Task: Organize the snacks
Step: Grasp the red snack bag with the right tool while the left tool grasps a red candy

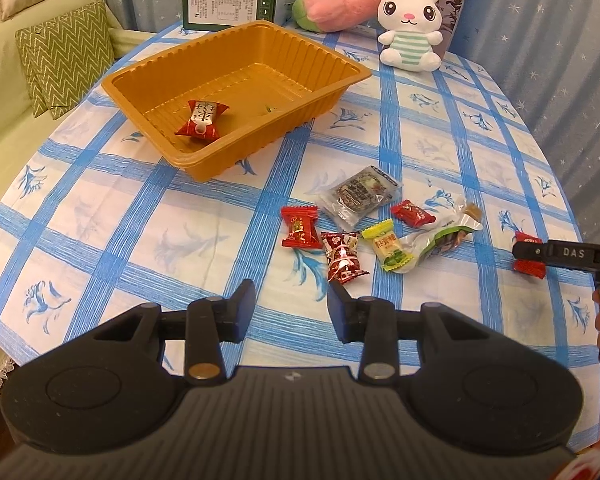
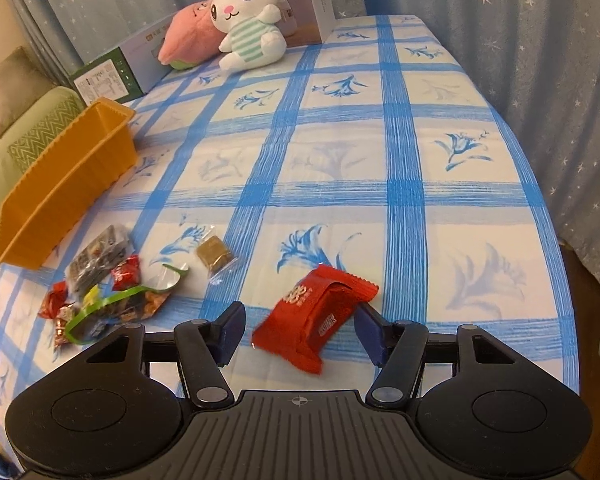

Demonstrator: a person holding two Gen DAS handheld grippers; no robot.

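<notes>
Your right gripper (image 2: 300,330) tilts steeply down over the tablecloth (image 2: 440,216), and the red snack packet (image 2: 316,320) lies between its two fingers. The right finger (image 2: 370,334) sits against the packet's edge; the left finger (image 2: 230,330) stands just clear of it, so the jaws are apart and not yet pressing on both sides. The packet rests flat on the cloth, turned at a slant to the fingers.

Your left gripper (image 1: 292,312) also points downward, its fingers partly apart with nothing between them, only bare cloth. Just beyond its tips lies the cluster of loose snacks: a dark red candy (image 1: 344,255), a red wrapped candy (image 1: 300,227), a yellow-green candy (image 1: 390,250), a green-edged pouch (image 1: 444,240), a small red candy (image 1: 412,213) and a clear packet of dark pieces (image 1: 360,198). A small brown cube in clear wrap (image 2: 215,258) lies beside that cluster, on the side away from the orange tray (image 1: 340,88).

The tray stands beyond the cluster, holding one red-and-white candy (image 1: 203,118) near its front corner. Behind the tray stand a green box (image 1: 228,0), a pink plush (image 1: 340,0) and a white rabbit plush (image 1: 410,24).
</notes>
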